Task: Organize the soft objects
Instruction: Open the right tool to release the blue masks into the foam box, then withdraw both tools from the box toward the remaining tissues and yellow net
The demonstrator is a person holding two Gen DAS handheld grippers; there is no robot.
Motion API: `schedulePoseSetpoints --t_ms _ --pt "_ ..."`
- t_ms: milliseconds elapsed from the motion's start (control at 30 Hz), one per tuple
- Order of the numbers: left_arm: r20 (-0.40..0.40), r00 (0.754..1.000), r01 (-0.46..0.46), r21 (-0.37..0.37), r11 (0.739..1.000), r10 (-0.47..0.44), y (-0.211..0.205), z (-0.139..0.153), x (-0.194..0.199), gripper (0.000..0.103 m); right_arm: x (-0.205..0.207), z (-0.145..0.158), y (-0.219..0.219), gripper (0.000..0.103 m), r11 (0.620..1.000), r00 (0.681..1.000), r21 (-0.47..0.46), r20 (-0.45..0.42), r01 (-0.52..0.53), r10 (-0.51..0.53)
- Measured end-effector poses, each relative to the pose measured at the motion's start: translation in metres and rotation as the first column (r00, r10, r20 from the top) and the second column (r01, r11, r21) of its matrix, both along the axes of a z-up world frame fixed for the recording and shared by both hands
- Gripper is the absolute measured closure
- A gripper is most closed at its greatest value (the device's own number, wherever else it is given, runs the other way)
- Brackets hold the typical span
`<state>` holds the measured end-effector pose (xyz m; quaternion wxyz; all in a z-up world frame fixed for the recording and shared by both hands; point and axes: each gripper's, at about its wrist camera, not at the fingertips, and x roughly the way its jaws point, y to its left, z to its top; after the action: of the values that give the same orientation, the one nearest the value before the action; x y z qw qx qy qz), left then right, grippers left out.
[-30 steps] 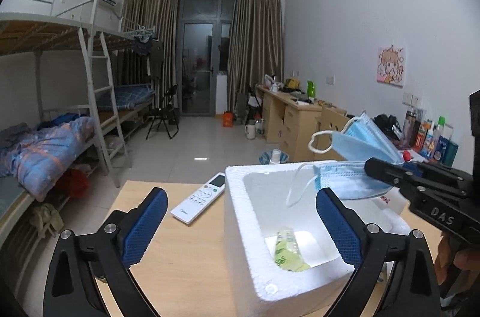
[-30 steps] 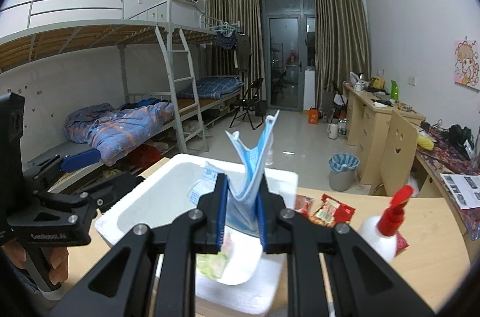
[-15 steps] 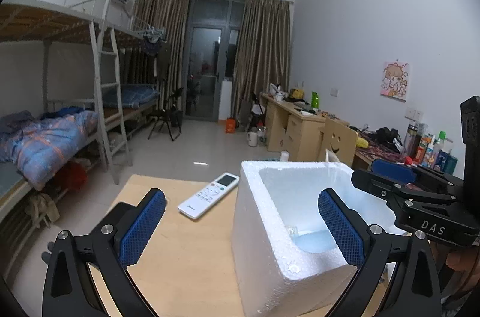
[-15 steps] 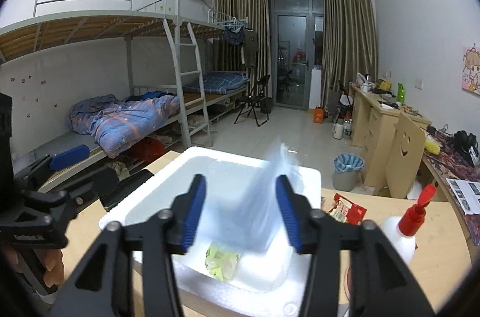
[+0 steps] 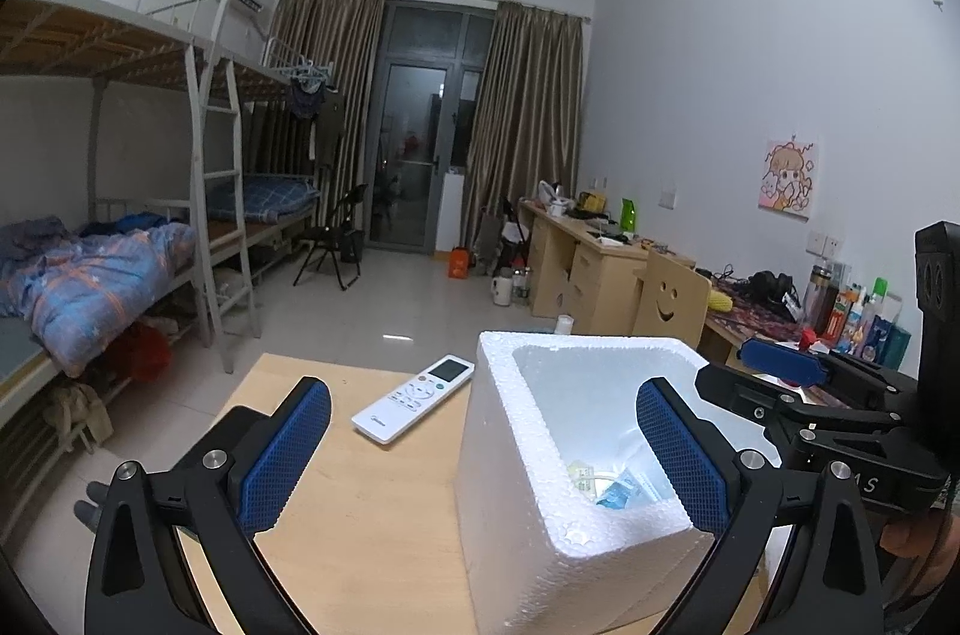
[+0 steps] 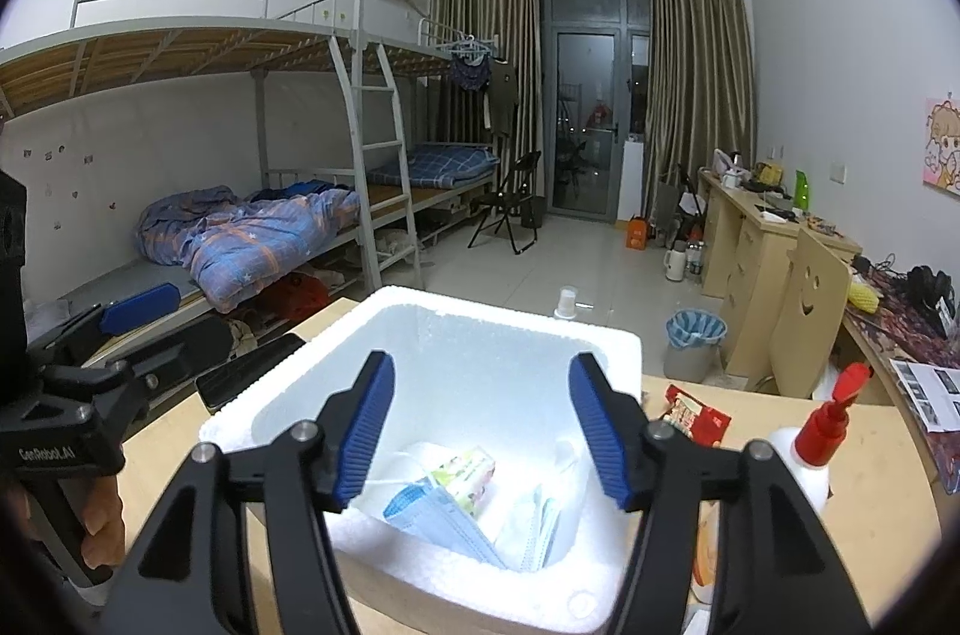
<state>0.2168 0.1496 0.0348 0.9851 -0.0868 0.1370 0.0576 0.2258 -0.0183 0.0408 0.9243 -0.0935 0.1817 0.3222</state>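
A white foam box [image 6: 612,353] stands on the wooden table [image 5: 360,545]. Blue face masks [image 6: 438,515] lie loose on the box's floor beside a green tissue packet [image 6: 471,473]; in the left wrist view only a blue corner of the masks [image 5: 618,491] shows. My right gripper [image 6: 483,431] hovers above the box with its jaws opening and nothing between them. My left gripper [image 5: 483,455] is open and straddles the box's near left wall [image 5: 528,485] without pressing on it.
A white remote control [image 5: 414,398] lies on the table left of the box. To the box's right are a red snack packet [image 6: 696,413] and a white bottle with a red nozzle [image 6: 816,449]. Desks and a chair line the right wall.
My right gripper opened and the blue masks it held fell into the box. The left wrist view shifted a little toward the box, then held still.
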Motion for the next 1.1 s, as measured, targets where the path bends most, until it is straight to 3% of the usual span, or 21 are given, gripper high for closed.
schedulePoseSetpoints --t_ms 167,467,700,833,967,1100 --pt "0.006 1.0 -0.006 0.022 1.0 0.006 -0.004 -0.001 -0.001 0.001 -0.002 0.001 -0.002 0.034 1.0 1.0 0.011 0.003 -0.004 0.004" --pt "0.009 1.0 -0.008 0.01 1.0 0.008 -0.003 -0.001 0.0 0.001 -0.007 0.01 -0.009 0.019 0.998 0.999 0.059 0.027 0.02 -0.022" --pt "0.004 1.0 -0.012 0.01 1.0 0.012 -0.005 0.0 -0.001 0.0 -0.018 0.014 -0.008 0.0 0.998 0.998 0.067 0.06 0.019 -0.023" --pt "0.018 1.0 -0.014 0.007 1.0 0.014 -0.007 0.004 -0.008 0.0 -0.03 0.021 -0.007 0.0 0.998 0.994 0.061 0.112 0.002 -0.009" --pt "0.001 1.0 -0.014 0.06 0.998 0.014 -0.017 0.013 -0.011 0.0 -0.039 0.026 -0.013 0.0 0.998 0.994 0.055 0.112 0.01 -0.016" --pt "0.018 1.0 -0.026 0.064 0.998 0.025 -0.025 0.028 -0.025 0.0 -0.049 0.032 -0.027 0.0 0.998 0.993 0.065 0.11 0.027 -0.034"
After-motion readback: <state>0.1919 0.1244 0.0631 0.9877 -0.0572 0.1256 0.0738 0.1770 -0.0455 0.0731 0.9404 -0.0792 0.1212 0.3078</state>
